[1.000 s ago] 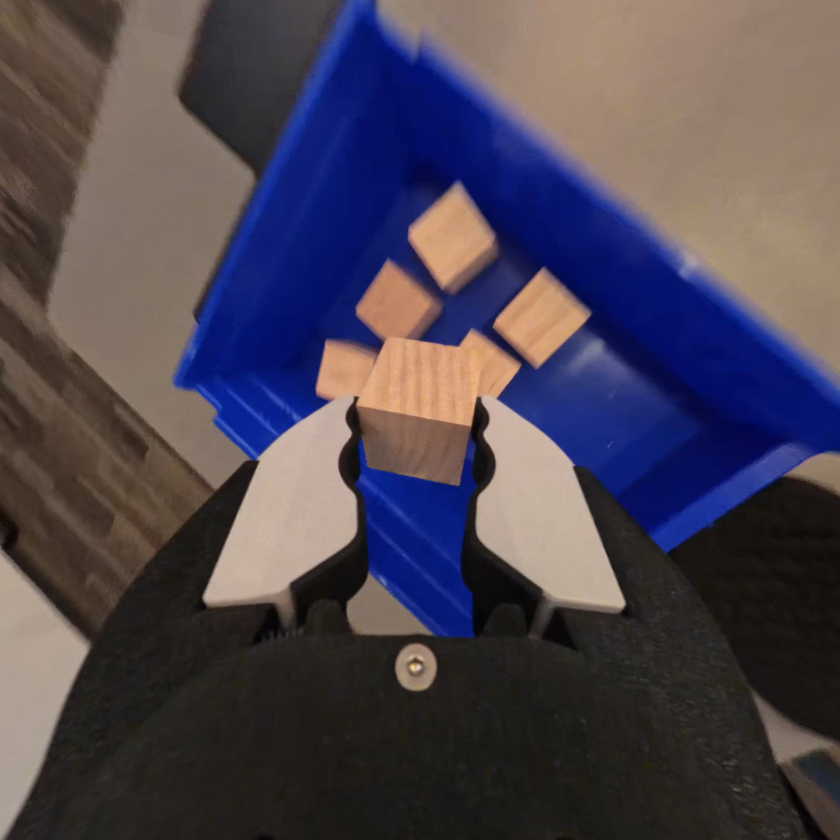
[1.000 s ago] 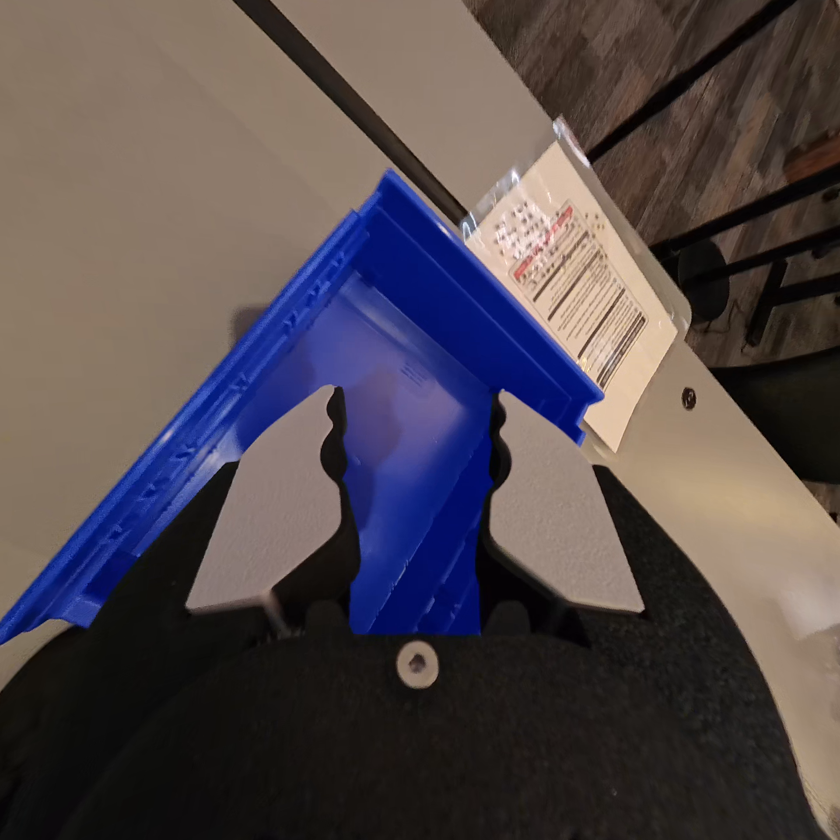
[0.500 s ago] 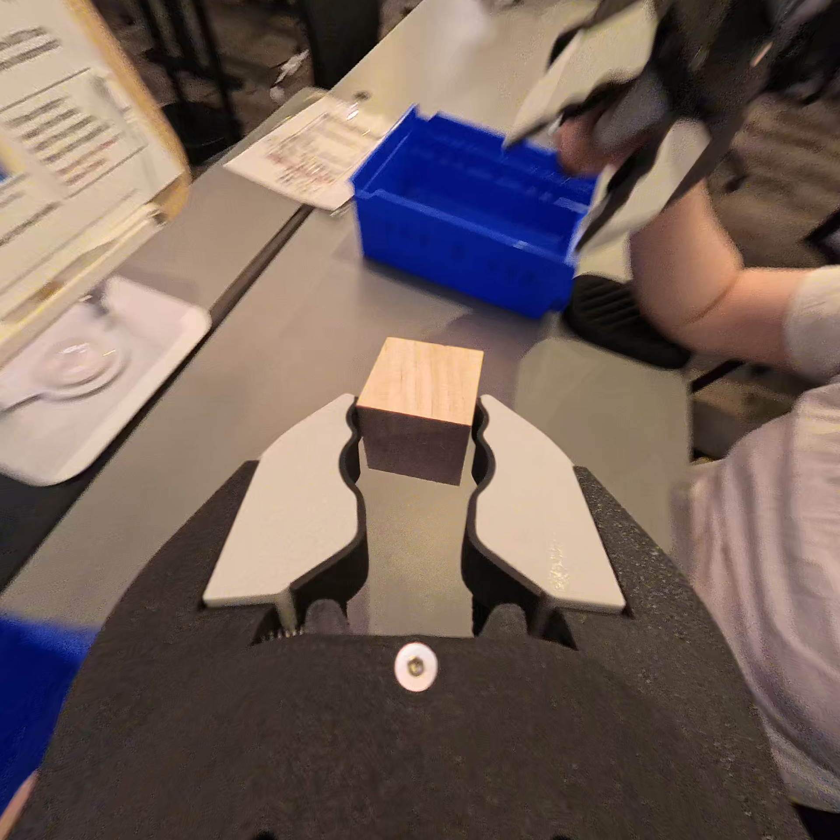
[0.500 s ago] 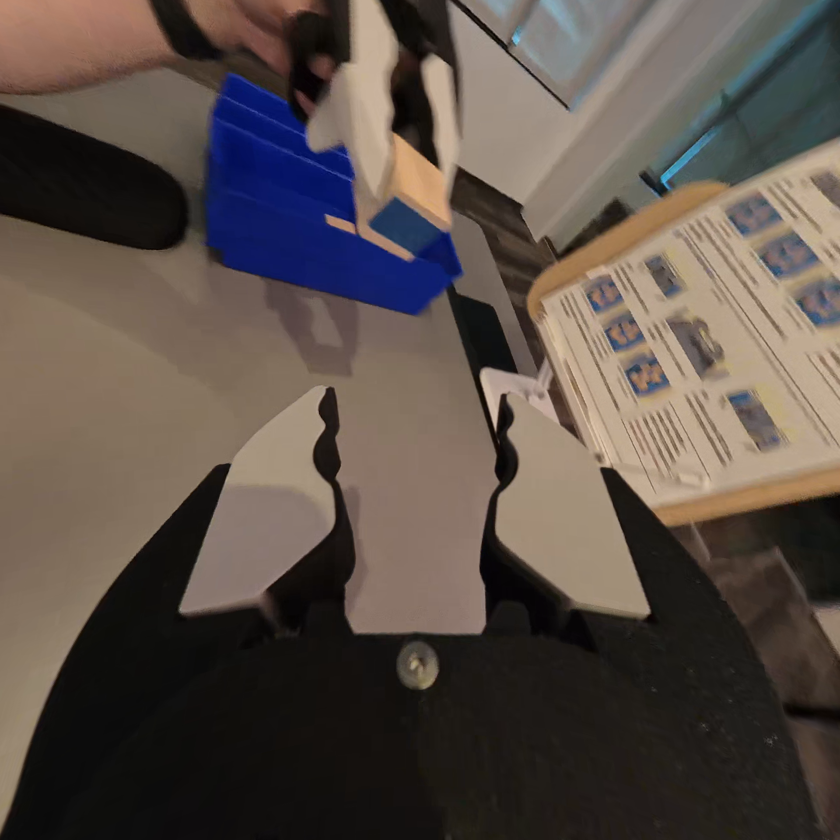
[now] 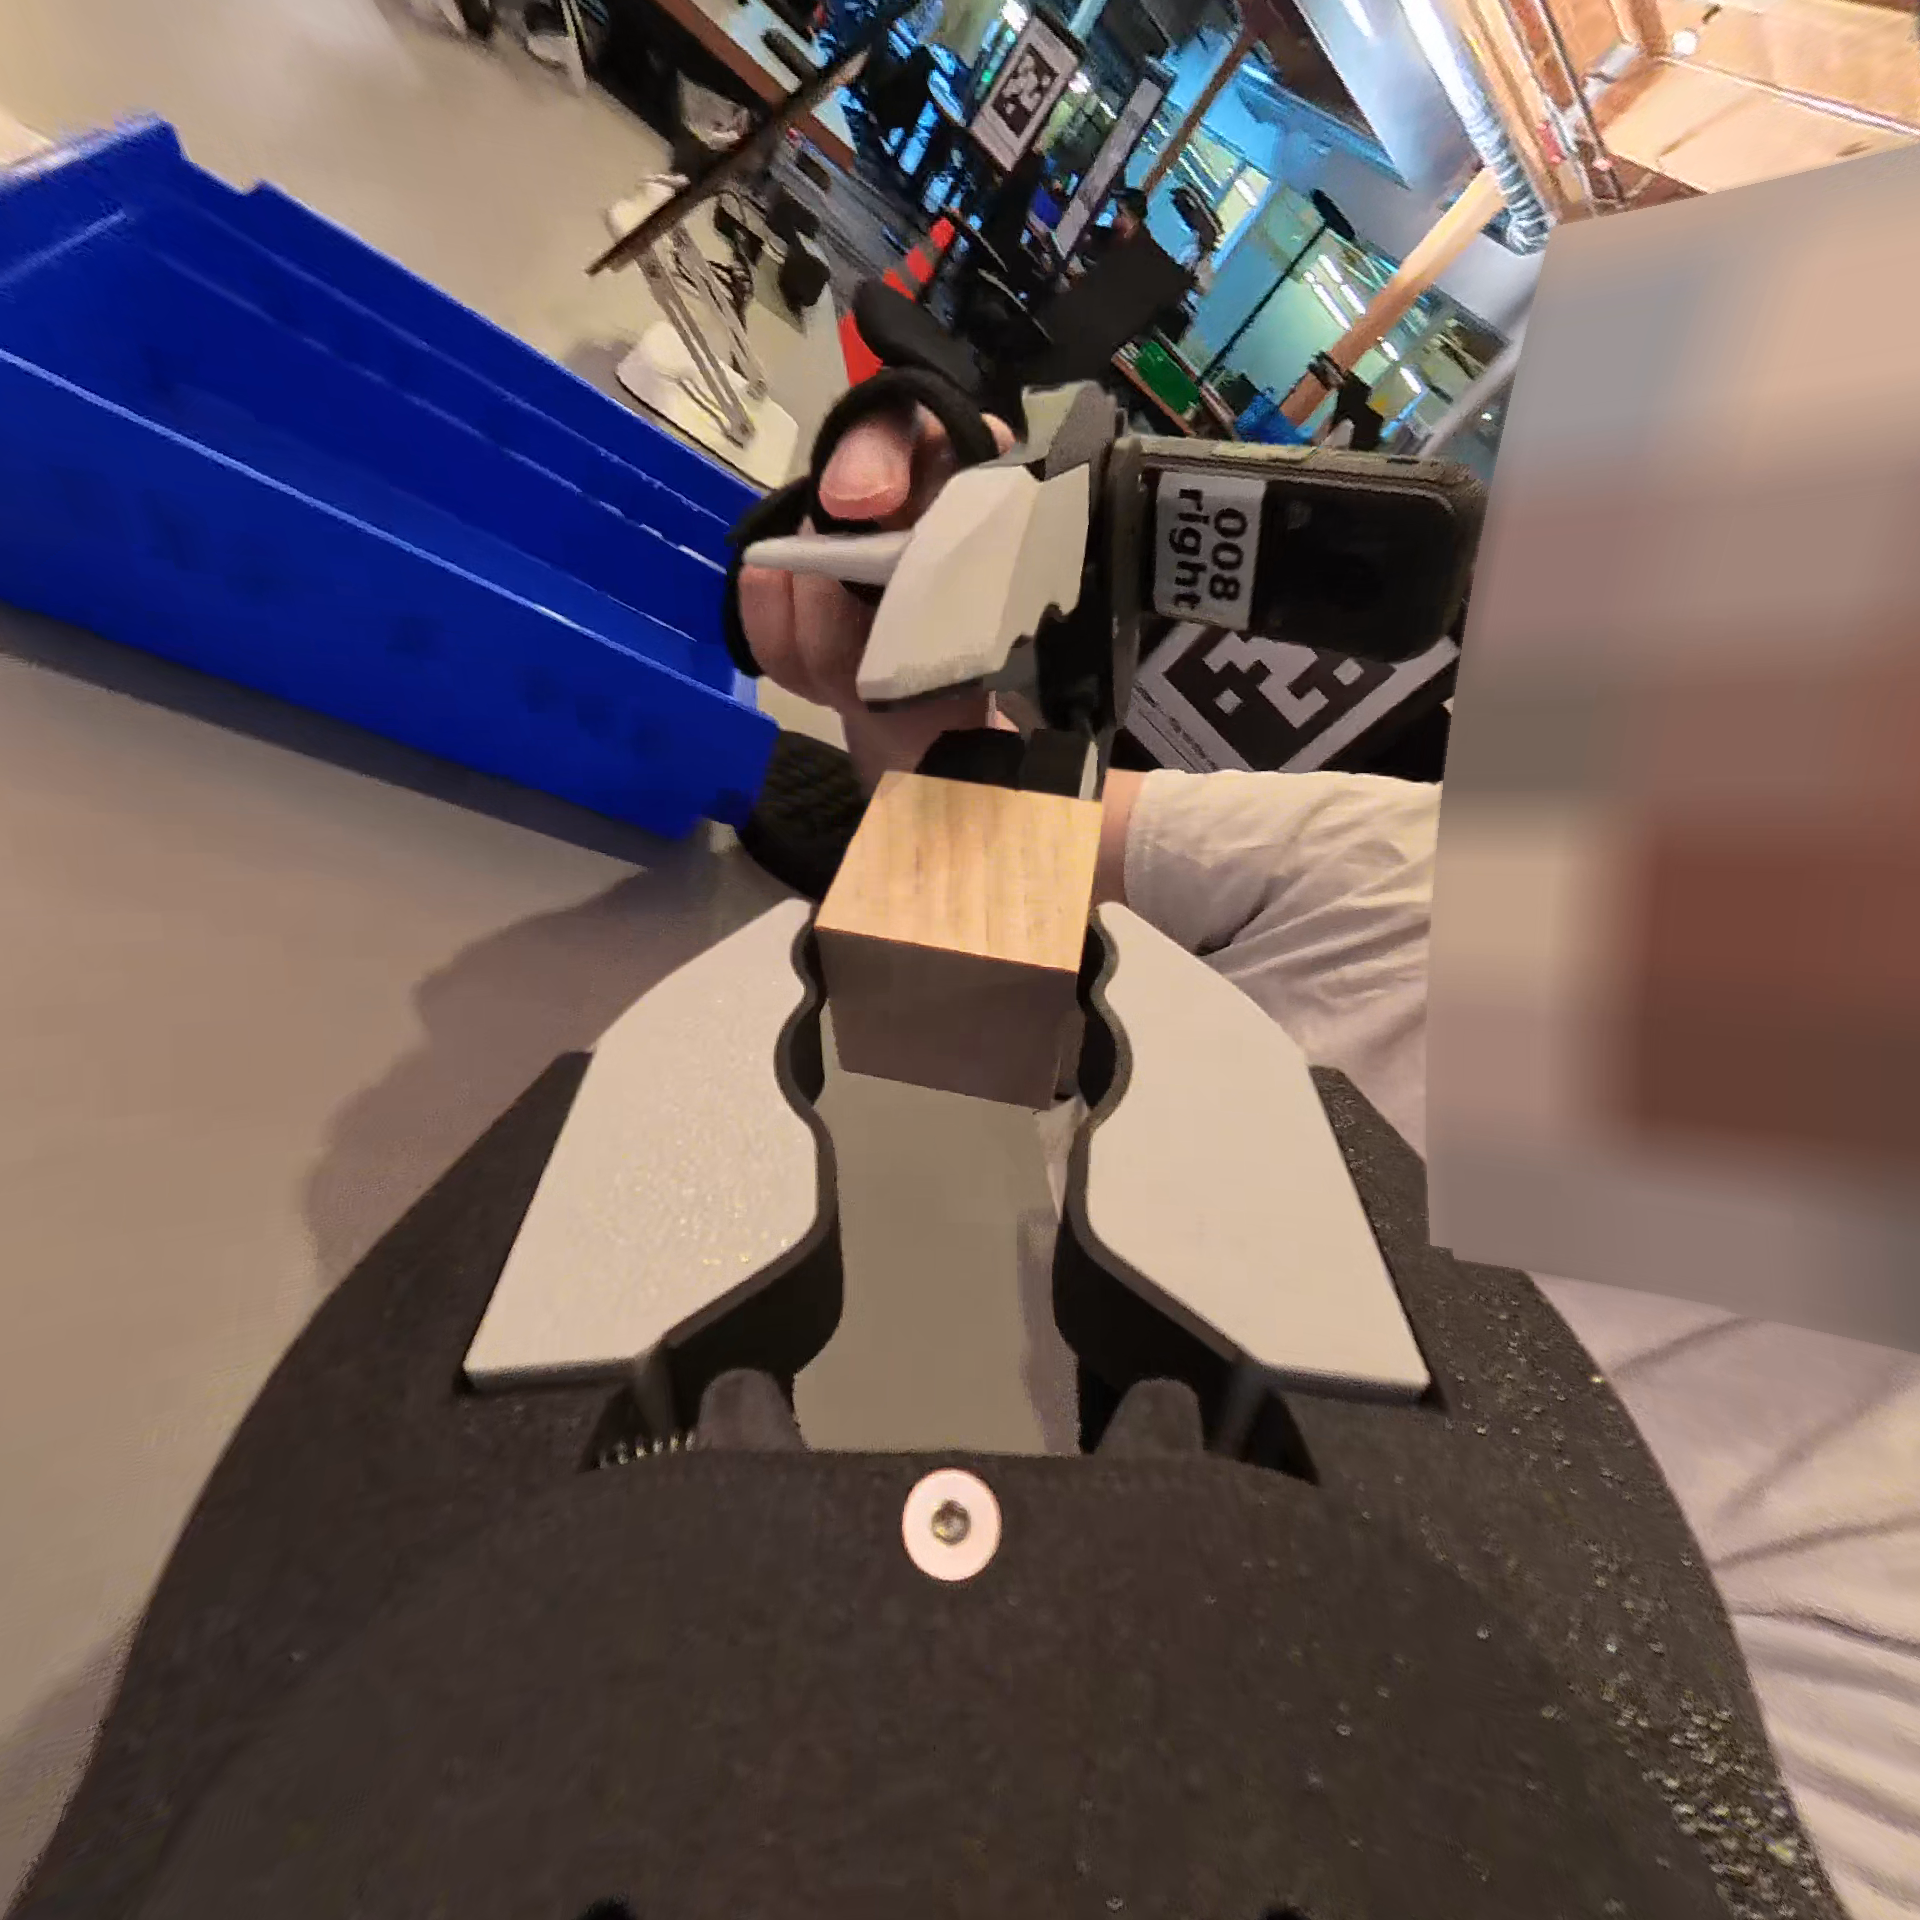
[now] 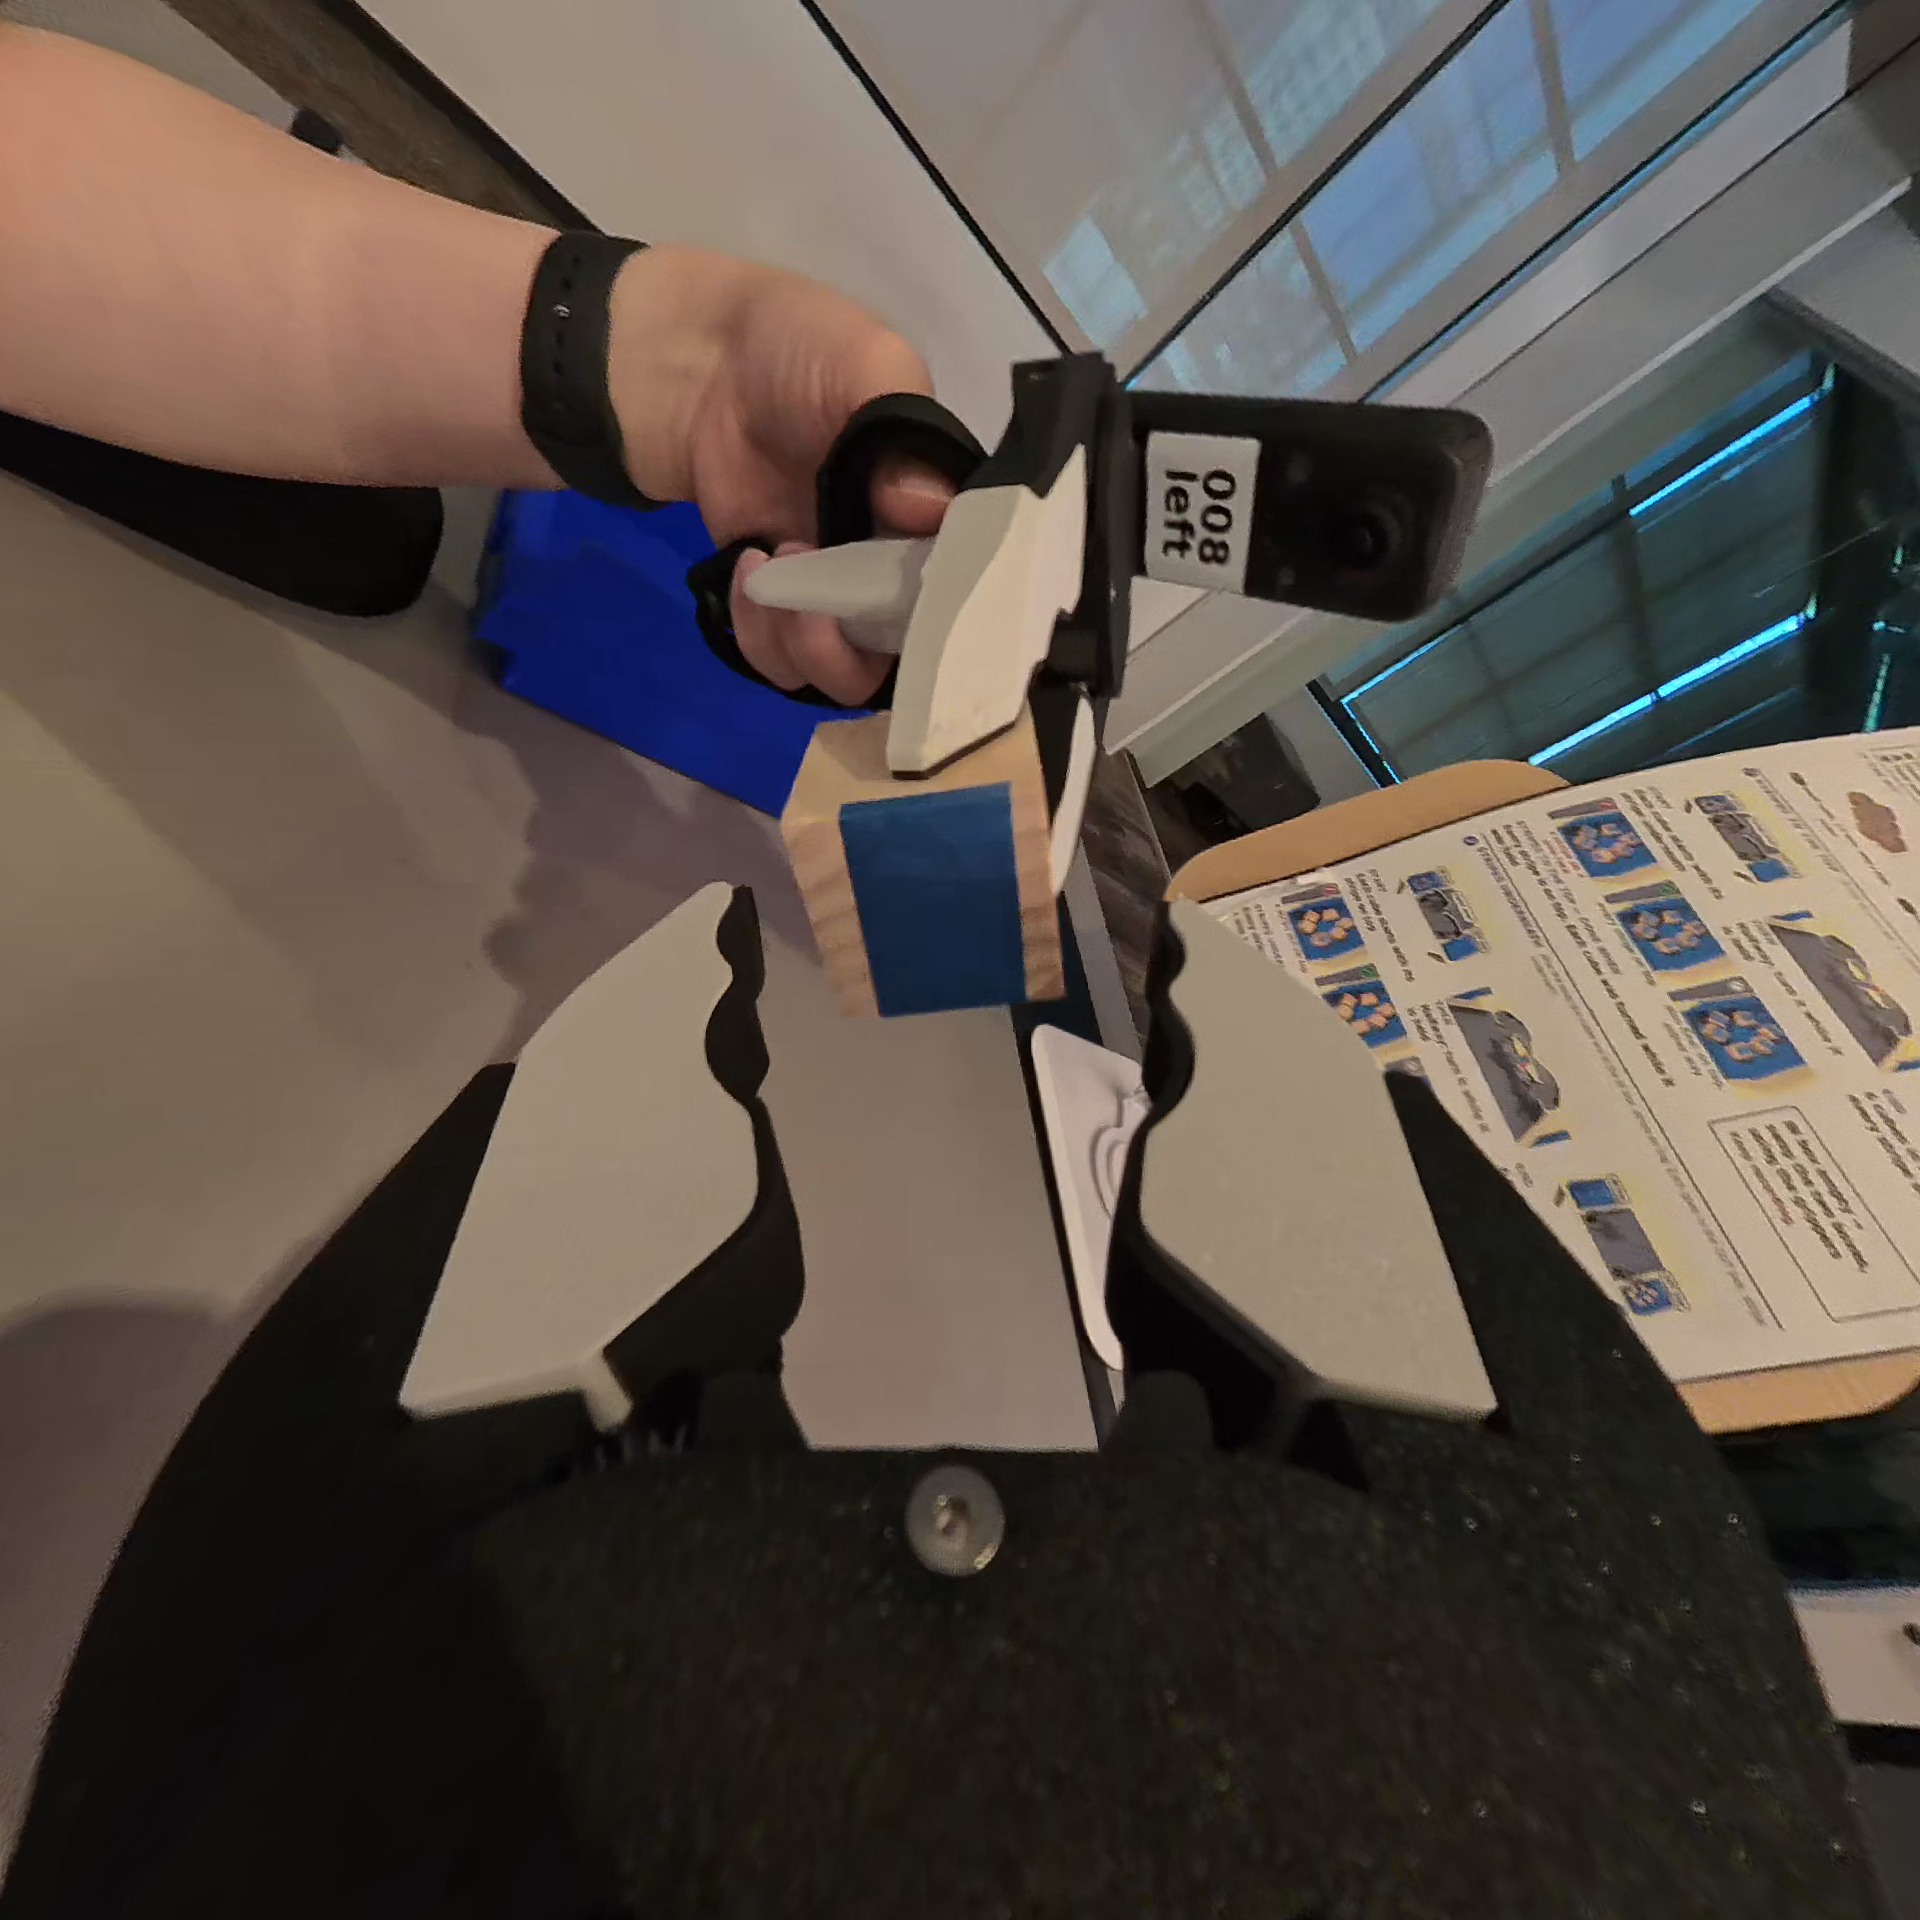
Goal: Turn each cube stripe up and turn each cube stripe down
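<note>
My left gripper (image 5: 953, 920) is shut on a wooden cube (image 5: 961, 883) and holds it above the grey table (image 5: 260, 987); only plain wood faces show here. In the right wrist view the same cube (image 6: 925, 904) shows a blue stripe on the face towards me, pinched from above by the left gripper (image 6: 987, 758). My right gripper (image 6: 951, 925) is open and empty, with the cube just in front of its fingertips and apart from them. The right gripper also shows in the left wrist view (image 5: 935, 613), just beyond the cube.
A blue bin (image 5: 364, 582) stands on the table at the left, also seen behind the hand in the right wrist view (image 6: 623, 634). An instruction sheet on a board (image 6: 1610, 1039) and its white base (image 6: 1081, 1143) stand at the right. A person's sleeve (image 5: 1278, 883) is close behind.
My left gripper carried the cube out of the blue bin and turned it to face the right gripper. My right gripper left the other bin and came close to the cube, still open.
</note>
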Demonstrator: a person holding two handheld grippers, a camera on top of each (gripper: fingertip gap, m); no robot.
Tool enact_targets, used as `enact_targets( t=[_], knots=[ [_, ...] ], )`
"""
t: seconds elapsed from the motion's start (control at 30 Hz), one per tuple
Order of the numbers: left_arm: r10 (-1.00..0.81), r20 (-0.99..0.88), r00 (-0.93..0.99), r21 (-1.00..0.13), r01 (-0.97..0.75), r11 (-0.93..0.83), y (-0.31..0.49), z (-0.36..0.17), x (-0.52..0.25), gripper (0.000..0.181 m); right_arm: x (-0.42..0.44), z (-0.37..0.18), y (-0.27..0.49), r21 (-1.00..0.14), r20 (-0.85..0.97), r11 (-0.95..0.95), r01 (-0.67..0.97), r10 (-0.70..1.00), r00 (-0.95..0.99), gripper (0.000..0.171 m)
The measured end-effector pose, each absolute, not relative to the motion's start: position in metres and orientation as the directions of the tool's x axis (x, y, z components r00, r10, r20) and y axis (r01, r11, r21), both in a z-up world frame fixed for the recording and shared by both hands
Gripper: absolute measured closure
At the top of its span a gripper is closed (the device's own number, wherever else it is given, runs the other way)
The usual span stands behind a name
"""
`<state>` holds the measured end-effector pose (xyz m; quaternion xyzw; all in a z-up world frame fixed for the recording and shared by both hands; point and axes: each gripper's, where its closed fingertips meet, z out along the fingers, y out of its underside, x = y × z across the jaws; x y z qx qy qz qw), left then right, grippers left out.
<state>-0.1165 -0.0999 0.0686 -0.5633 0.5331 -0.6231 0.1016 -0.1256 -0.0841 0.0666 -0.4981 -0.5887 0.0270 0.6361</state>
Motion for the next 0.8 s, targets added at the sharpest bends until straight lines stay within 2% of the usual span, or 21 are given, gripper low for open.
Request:
enact_targets(
  t=[0.23, 0.37, 0.43, 0.53, 0.6, 0.67, 0.73, 0.8],
  knots=[
    [-0.644, 0.632, -0.43, -0.761, -0.501, -0.412, -0.112, 0.06, -0.115, 0.135, -0.136, 0.053, -0.087, -0.581, 0.79, 0.56, 0.59, 0.562, 0.245, 0.119],
    [-0.603, 0.65, -0.463, -0.751, -0.513, -0.416, -0.119, 0.062, -0.12, 0.135, -0.14, 0.054, -0.097, -0.612, 0.761, 0.551, 0.567, 0.606, 0.233, 0.126],
    [-0.589, 0.66, -0.466, -0.745, -0.504, -0.436, -0.117, 0.068, -0.123, 0.129, -0.141, 0.058, -0.104, -0.639, 0.733, 0.542, 0.546, 0.644, 0.218, 0.126],
    [-0.655, 0.604, -0.454, -0.794, -0.415, -0.444, -0.102, 0.085, -0.131, 0.119, -0.106, 0.086, -0.096, -0.631, 0.744, 0.486, 0.605, 0.599, 0.294, 0.126],
    [-0.752, 0.525, -0.398, -0.846, -0.34, -0.411, -0.088, 0.096, -0.141, 0.113, -0.05, 0.112, -0.076, -0.709, 0.68, 0.333, 0.622, 0.559, 0.475, 0.126],
    [-0.833, 0.445, -0.328, -0.889, -0.276, -0.366, -0.077, 0.108, -0.152, 0.112, 0.031, 0.118, -0.048, -0.831, 0.503, 0.041, 0.555, 0.482, 0.717, 0.126],
    [-0.893, 0.39, -0.226, -0.91, -0.244, -0.335, -0.066, 0.114, -0.163, 0.117, 0.126, 0.082, -0.023, -0.865, 0.272, -0.348, 0.361, 0.279, 0.921, 0.126],
    [-0.926, 0.358, -0.116, -0.916, -0.237, -0.324, -0.055, 0.116, -0.172, 0.12, 0.191, 0.024, -0.011, -0.795, 0.065, -0.594, 0.123, 0.118, 0.991, 0.125]
  ],
)
